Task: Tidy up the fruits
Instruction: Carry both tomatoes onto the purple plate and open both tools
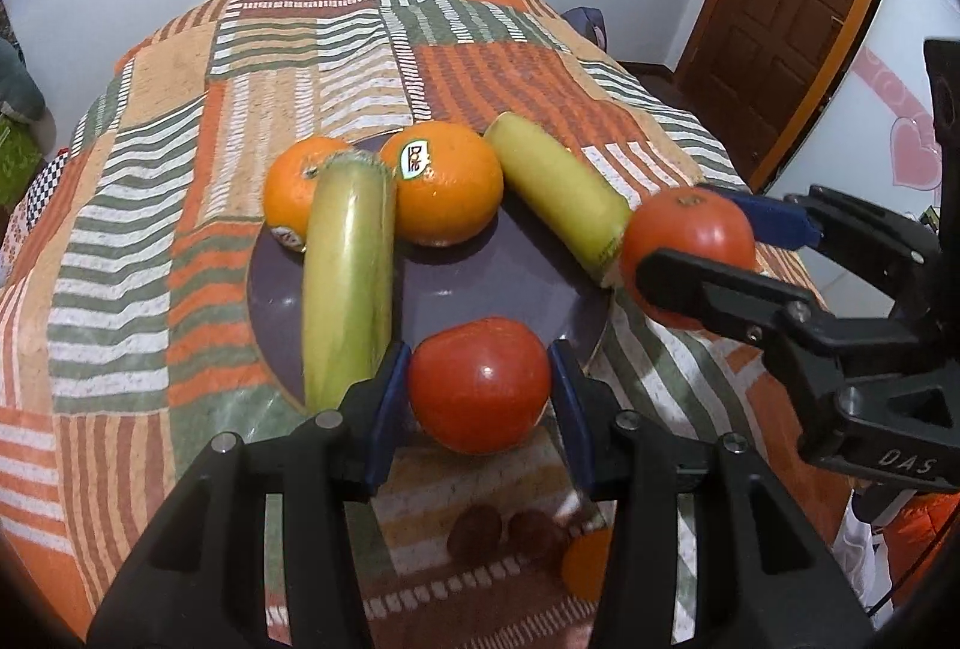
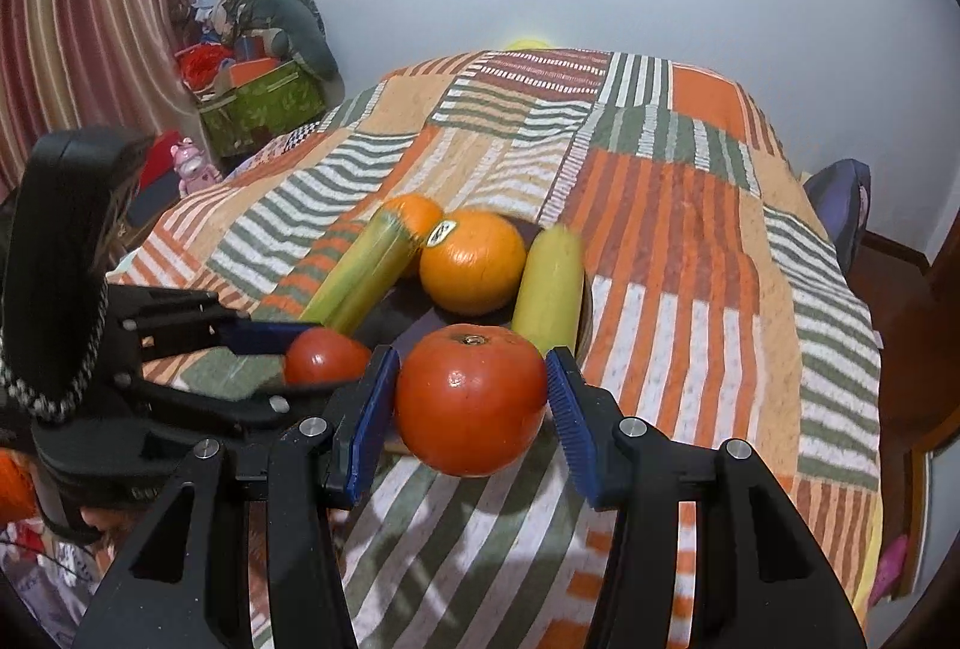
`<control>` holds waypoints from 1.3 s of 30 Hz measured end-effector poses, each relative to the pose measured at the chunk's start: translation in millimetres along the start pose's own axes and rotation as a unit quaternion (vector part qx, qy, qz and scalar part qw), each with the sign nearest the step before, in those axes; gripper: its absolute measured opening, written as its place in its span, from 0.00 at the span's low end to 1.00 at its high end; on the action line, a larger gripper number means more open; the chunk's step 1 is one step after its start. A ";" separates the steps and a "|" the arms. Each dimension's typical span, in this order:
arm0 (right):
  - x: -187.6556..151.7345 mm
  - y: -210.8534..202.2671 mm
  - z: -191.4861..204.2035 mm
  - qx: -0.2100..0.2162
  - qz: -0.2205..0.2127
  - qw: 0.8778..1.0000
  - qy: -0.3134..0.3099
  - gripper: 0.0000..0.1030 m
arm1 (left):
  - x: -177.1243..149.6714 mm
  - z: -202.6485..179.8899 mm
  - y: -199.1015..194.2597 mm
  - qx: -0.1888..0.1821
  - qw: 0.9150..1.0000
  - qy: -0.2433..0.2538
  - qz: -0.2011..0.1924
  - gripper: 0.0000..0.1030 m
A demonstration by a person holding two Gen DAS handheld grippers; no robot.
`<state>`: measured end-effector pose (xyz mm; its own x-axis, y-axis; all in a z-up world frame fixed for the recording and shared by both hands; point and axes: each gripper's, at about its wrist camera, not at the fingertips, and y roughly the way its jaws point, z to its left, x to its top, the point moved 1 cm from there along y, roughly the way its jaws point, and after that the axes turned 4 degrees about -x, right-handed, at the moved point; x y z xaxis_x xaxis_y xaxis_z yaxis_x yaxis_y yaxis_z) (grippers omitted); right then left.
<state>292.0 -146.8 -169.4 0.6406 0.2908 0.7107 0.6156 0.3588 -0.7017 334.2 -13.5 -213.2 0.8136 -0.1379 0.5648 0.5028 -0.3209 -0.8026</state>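
My left gripper clamps one tomato and my right gripper another tomato. I judge each should lower onto the plate just ahead, avoiding the bananas.

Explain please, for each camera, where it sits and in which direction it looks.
Left wrist: sits behind the left tongs, looking over their tomato at the plate; right tongs at right.
Right wrist: sits behind the right tongs, looking over their tomato; left tongs at left.
Shared: both tomatoes, plate, Dole orange.
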 end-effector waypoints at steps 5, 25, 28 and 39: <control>13.8 16.1 1.0 0.003 -0.002 1.000 -0.003 0.46 | 7.7 2.0 14.3 -0.005 1.000 -0.001 0.009 0.45; 25.3 48.9 5.9 0.025 0.013 0.999 -0.015 0.46 | 22.1 0.1 42.7 -0.005 1.000 0.009 0.019 0.45; 25.0 49.7 6.6 0.025 0.013 0.999 -0.017 0.46 | 22.0 -2.6 44.3 0.001 1.000 0.019 0.021 0.45; 27.9 28.2 4.4 0.025 -0.010 1.000 -0.009 0.47 | 22.5 -1.7 27.1 -0.006 1.000 0.011 0.001 0.48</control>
<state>325.3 -124.7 -169.1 0.6191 0.2990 0.7261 0.6045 0.4089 -0.6837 365.7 -26.9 -222.0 0.8077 -0.1590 0.5677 0.4978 -0.3320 -0.8012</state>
